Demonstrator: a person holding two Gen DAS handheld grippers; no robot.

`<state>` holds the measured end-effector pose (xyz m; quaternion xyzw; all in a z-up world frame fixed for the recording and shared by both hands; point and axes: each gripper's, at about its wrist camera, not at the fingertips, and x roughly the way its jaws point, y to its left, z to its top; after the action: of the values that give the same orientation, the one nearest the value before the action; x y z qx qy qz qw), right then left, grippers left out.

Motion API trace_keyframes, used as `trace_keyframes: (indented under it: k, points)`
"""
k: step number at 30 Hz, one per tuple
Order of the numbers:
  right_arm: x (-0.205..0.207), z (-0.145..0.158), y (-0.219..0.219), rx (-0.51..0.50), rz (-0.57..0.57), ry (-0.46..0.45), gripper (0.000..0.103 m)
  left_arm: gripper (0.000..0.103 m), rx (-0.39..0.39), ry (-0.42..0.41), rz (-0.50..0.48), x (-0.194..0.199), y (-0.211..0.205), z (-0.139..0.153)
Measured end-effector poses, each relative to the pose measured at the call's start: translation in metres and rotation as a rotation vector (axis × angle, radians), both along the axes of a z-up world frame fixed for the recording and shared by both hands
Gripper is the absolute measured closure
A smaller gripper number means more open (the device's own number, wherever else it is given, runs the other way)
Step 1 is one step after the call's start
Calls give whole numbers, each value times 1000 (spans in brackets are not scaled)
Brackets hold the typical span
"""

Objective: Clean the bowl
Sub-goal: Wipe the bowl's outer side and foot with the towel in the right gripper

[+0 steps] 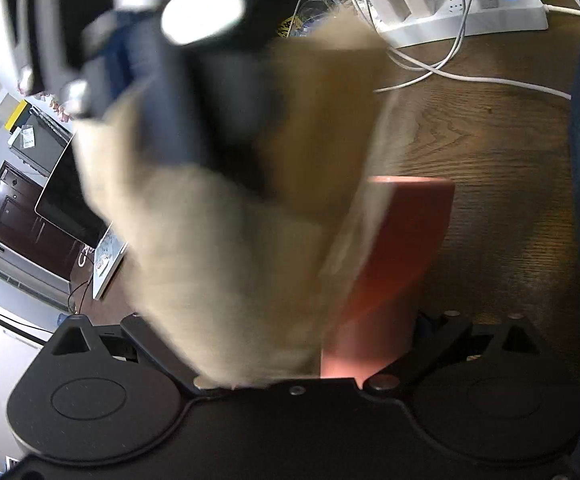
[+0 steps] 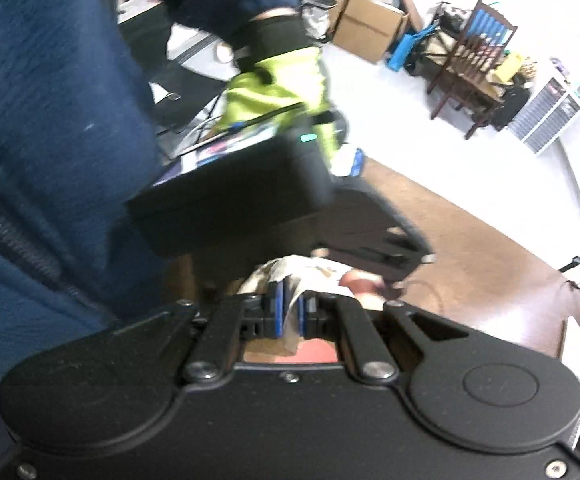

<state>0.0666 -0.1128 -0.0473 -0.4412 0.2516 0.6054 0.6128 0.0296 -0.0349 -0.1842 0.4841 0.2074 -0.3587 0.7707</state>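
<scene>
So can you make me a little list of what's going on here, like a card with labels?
bowl: pink bowl, held at its rim by the left gripper
cloth: beige cloth, blurred, covering part of the bowl
right gripper: blue pads shut on the cloth
table: dark wooden table
behind: white power strip with chargers and white cables
person: yellow-green glove, blue sleeve
</scene>
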Motion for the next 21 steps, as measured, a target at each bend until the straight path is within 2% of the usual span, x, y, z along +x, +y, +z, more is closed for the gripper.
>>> trace_keyframes:
  k: [5, 11, 21]
  points:
    - [20, 11, 11, 35, -41, -22, 95, 5, -2, 0, -1, 0, -2, 0]
    - [47, 18, 7, 70, -122, -2, 95, 5, -2, 3, 1, 0, -3, 0]
    - [87, -8, -13, 54, -248, 5, 95, 5, 10, -9, -9, -2, -2, -1]
